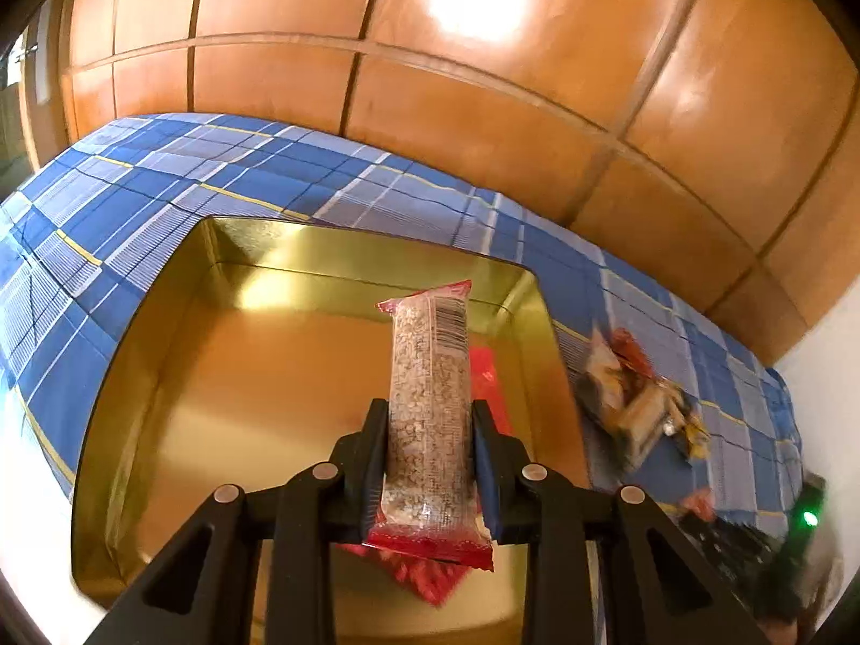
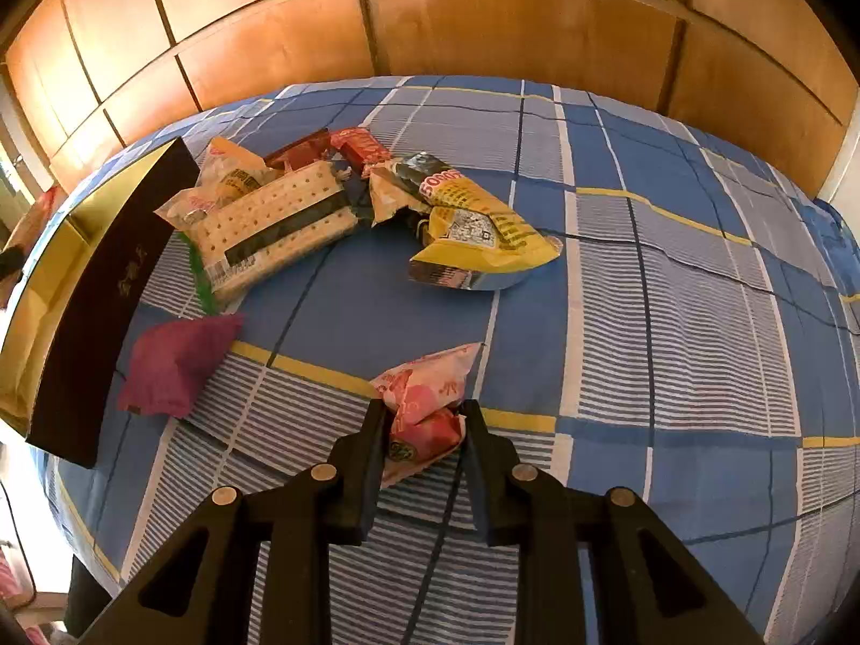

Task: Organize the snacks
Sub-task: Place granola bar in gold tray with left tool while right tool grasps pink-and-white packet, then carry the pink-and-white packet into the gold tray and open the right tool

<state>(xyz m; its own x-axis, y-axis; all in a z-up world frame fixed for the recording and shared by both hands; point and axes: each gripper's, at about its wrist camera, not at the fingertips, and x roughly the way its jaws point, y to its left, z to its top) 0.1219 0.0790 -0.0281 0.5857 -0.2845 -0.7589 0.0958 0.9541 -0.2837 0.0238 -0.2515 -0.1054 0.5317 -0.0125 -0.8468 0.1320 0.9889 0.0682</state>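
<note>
The left gripper [image 1: 429, 430] has its jaws clamped on a clear-wrapped cereal bar [image 1: 428, 403] with red sealed ends, holding it lengthwise above the open gold tin [image 1: 134, 376]. A red packet [image 1: 486, 376] lies on the tin's floor beneath the bar, toward the tin's right wall. The tin sits on the bed, on a blue checked bedsheet [image 1: 258, 172], with wooden panelling [image 1: 484, 107] behind.

The right gripper [image 2: 424, 424] has its jaws closed narrowly around a pink snack packet [image 2: 427, 403], which rests on the bedsheet [image 2: 672, 295] or just above it; contact with the sheet cannot be told. Near the tin's dark outer wall [image 2: 102, 301] lies a magenta packet [image 2: 172, 365]. Farther toward the far edge of the bed a heap of snacks remains: a cracker pack [image 2: 274, 226], a yellow bag [image 2: 478, 236] just beside it, and a small red packet [image 2: 360, 148] behind them. The yellow bag and the pink packet are well apart.
</note>
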